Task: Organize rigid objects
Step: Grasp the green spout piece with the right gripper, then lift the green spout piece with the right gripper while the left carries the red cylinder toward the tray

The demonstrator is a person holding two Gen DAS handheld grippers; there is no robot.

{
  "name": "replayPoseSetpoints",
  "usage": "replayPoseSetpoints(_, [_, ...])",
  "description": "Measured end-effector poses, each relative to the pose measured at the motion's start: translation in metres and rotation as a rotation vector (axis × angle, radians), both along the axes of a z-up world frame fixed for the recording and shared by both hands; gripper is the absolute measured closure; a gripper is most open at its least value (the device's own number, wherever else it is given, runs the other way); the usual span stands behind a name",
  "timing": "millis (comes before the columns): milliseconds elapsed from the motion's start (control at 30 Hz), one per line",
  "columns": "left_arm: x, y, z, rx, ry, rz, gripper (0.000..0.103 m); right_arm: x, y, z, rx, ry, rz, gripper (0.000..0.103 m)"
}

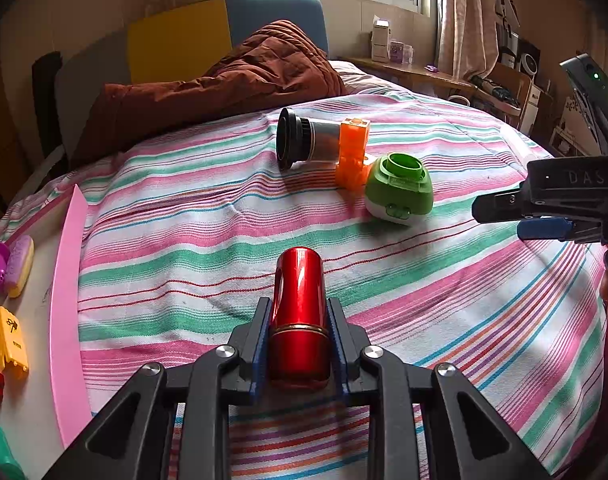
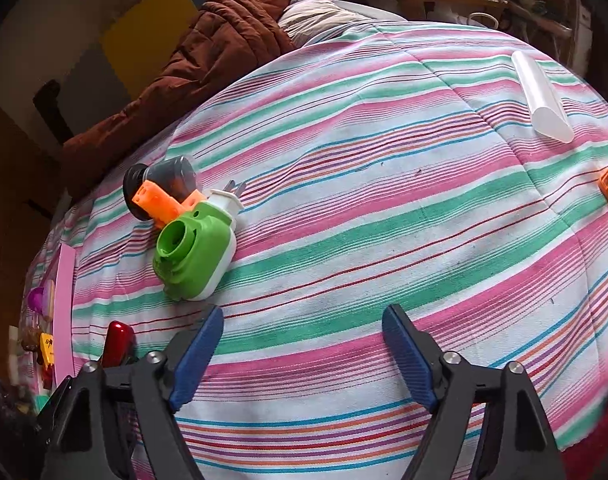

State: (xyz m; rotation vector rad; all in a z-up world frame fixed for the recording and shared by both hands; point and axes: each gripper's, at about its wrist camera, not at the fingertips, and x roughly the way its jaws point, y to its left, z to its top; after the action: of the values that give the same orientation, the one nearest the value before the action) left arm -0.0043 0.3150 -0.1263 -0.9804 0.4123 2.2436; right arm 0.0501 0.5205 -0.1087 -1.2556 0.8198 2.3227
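The left gripper [image 1: 299, 320] has its fingers clamped on a red metal cylinder [image 1: 299, 312], held above the striped bed [image 1: 424, 320] near its left edge. The right gripper [image 2: 303, 354] hangs with fingers wide apart, nothing between them. Farther toward the head of the bed, a green toy camera [image 2: 193, 250], an orange block [image 2: 159, 202] and a dark cup [image 2: 163, 178] lie touching

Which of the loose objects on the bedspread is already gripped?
The red metal cylinder: the left gripper is shut on it. The green-and-white gadget, orange block and grey-black cylinder lie free farther up the bed.
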Motion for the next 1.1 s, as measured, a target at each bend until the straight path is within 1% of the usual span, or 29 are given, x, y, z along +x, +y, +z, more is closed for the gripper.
replayPoseSetpoints(67, [0.0,0.0,0.0,0.001,0.001,0.0,0.077,-0.005,-0.002,0.001,-0.039,0.016,0.0,0.019])
replayPoseSetpoints(133, [-0.001,-0.001,0.0,0.004,-0.001,-0.001,0.077,-0.012,-0.002,0.005,-0.082,0.043,-0.007,0.015])
replayPoseSetpoints(200, [-0.001,-0.001,0.0,0.007,-0.003,-0.001,0.077,-0.024,-0.005,0.01,-0.085,0.066,-0.018,0.01])
replayPoseSetpoints(267, [-0.001,-0.001,0.0,0.01,-0.005,-0.002,0.077,-0.041,-0.008,0.014,-0.079,0.07,-0.024,0.009])
replayPoseSetpoints(367, [-0.001,-0.001,0.0,0.015,-0.009,-0.002,0.077,-0.069,-0.014,0.012,-0.082,0.049,-0.013,0.009])
replayPoseSetpoints(467, [-0.002,-0.002,-0.001,0.019,-0.011,-0.002,0.077,-0.098,-0.023,0.004,-0.03,-0.014,0.01,0.01])
replayPoseSetpoints(500, [-0.002,-0.002,-0.001,0.021,-0.013,-0.002,0.077,-0.105,-0.026,0.0,-0.004,-0.046,0.03,0.023])
replayPoseSetpoints(533, [-0.002,-0.003,-0.001,0.024,-0.016,-0.002,0.077,-0.111,-0.03,-0.004,0.044,-0.084,0.049,0.033])
replayPoseSetpoints(567, [-0.002,-0.003,-0.001,0.026,-0.018,-0.003,0.077,-0.113,-0.035,-0.003,0.114,-0.107,0.06,0.042])
replayPoseSetpoints(700, [-0.003,-0.003,-0.001,0.033,-0.023,-0.004,0.077,-0.093,-0.045,-0.003,0.142,-0.122,0.157,0.042])
replayPoseSetpoints(733, [-0.003,-0.003,0.0,0.034,-0.024,-0.004,0.077,-0.085,-0.048,-0.003,0.147,-0.123,0.183,0.042])
replayPoseSetpoints(833, [-0.003,-0.003,-0.001,0.034,-0.022,-0.004,0.077,-0.048,-0.052,-0.003,0.12,-0.112,0.276,0.042])
replayPoseSetpoints(900, [-0.003,-0.003,-0.001,0.027,-0.017,-0.003,0.077,-0.03,-0.056,-0.005,0.124,-0.105,0.318,0.045])
replayPoseSetpoints(967, [-0.003,-0.003,-0.001,0.023,-0.013,-0.008,0.077,-0.019,-0.057,-0.007,0.15,-0.09,0.334,0.049])
replayPoseSetpoints(1100, [-0.002,-0.002,0.0,0.016,-0.01,-0.007,0.077,-0.013,-0.057,-0.009,0.167,-0.049,0.325,0.049])
